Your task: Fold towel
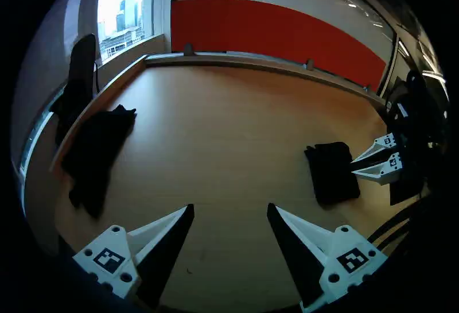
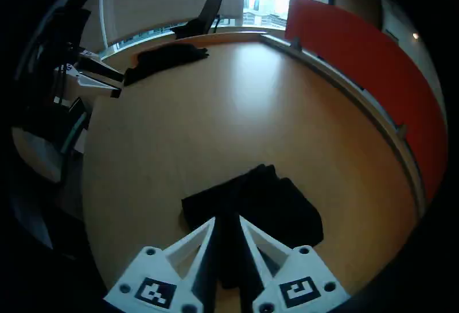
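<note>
1. The towel, dark and folded small, is laid flat on the wooden table.
2. Its near edge is pinched between the nearly closed fingers of the right gripper, probably to square the fold.
3. The left gripper is held wide open over bare table, well apart, gripping nothing.
4. A second dark cloth is heaped beyond.

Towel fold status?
Done: the towel looks folded into a compact rectangle on the table. In hand: right gripper pinches its edge; left gripper hovers open, off it. Left: release, maybe one more fold; a second dark cloth lies crumpled nearby.
</note>
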